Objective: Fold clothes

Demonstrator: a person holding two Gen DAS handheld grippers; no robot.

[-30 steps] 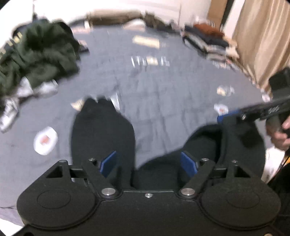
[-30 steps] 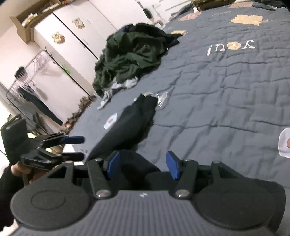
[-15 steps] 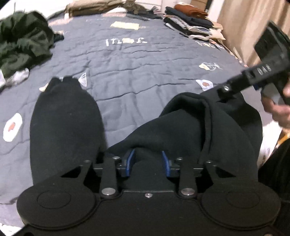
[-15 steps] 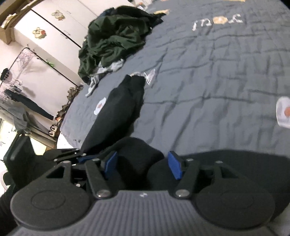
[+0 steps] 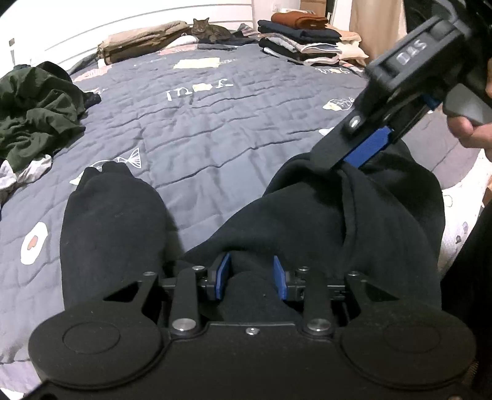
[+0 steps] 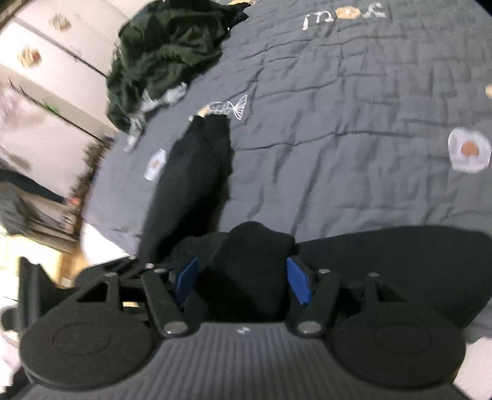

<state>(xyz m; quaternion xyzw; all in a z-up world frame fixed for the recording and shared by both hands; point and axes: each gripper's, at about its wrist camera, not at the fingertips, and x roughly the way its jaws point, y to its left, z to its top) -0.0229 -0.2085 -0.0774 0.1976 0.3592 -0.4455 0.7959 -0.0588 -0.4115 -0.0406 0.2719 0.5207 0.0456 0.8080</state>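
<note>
A black garment (image 5: 307, 215) lies bunched at the near edge of the bed, with one long part (image 5: 110, 221) stretched away on the left. My left gripper (image 5: 250, 277) is shut on a thick fold of its near edge. My right gripper (image 5: 353, 157) reaches down onto the garment's far right ridge, held by a hand (image 5: 470, 132). In the right wrist view, the right gripper (image 6: 243, 277) has its jaws wide and still opening. A hump of the black garment (image 6: 255, 246) stands between the blue pads, which do not press on it.
The grey quilt (image 5: 215, 123) covers the bed. A dark green heap of clothes (image 5: 33, 114) lies at the left. Folded stacks (image 5: 304, 40), a beige bundle (image 5: 141, 40) and a cat (image 5: 209, 29) are at the far end. A white wardrobe (image 6: 46, 61) stands beyond the left bedside.
My left gripper went from open to shut on the garment's fold and moved in lower. The right gripper came nearer to it, and a hump of fabric now stands between its jaws.
</note>
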